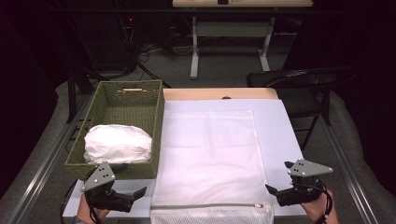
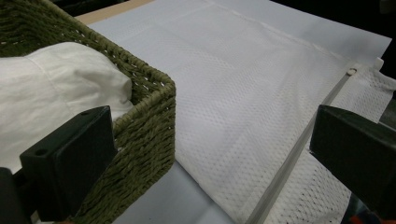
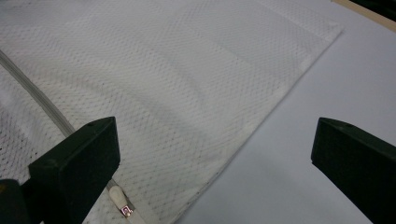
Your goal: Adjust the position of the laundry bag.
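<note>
Two grippers, the left gripper [image 1: 125,185] and right gripper [image 1: 278,178], hover with fingers apart at the worktop's [image 1: 280,126] near edge. Between them lies a white mesh bag [image 1: 208,154], long axis running away, zipper [image 1: 205,205] at the near end, beside a wicker basket [image 1: 159,116].

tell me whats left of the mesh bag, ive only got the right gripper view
Observer: A green woven basket sits beside the mesh bag, on the person's left.
Operator: anything in it
Observer: Yes, a bundled white cloth lies at its near end.
Operator: wheres the left gripper
Observer: The left gripper hangs at the basket's near corner, jaws apart, holding nothing.
</note>
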Demonstrator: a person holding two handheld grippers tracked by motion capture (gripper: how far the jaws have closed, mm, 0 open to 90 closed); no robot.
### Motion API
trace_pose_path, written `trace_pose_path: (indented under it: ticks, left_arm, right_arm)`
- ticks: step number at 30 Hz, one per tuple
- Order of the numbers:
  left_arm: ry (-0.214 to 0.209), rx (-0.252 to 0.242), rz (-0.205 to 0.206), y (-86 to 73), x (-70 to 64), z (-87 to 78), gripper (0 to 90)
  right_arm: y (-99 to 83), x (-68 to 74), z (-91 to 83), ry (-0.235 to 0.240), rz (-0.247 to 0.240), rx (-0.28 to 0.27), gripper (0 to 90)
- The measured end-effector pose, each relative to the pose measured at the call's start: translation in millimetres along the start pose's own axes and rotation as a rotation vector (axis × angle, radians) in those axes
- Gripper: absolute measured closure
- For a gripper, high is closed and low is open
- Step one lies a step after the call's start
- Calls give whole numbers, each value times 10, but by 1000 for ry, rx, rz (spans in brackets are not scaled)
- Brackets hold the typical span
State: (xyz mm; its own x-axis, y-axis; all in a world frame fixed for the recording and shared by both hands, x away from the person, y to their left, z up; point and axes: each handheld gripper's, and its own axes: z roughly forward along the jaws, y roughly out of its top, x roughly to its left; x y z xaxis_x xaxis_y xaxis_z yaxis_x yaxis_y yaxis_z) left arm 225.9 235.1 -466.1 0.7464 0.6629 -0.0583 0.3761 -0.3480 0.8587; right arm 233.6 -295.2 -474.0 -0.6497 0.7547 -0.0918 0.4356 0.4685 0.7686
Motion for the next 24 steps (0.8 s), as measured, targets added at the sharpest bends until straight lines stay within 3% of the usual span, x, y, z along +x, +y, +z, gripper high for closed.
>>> trace_pose_path:
  ticks: [9, 15, 18, 24]
  left_arm:
    - [-12, 42, -15, -6, -74, 72, 0]
    - [9, 159, -9, -21, -176, 197, 0]
    - [2, 174, -7, -27, -189, 219, 0]
    - [-2, 220, -47, -55, -171, 272, 21]
  right_arm:
    - [7, 27, 77, 20, 1, 50, 0]
    - [-2, 42, 176, 17, 23, 124, 0]
    - [-3, 52, 208, 15, 23, 148, 0]
    - [-10, 52, 269, 12, 39, 185, 43]
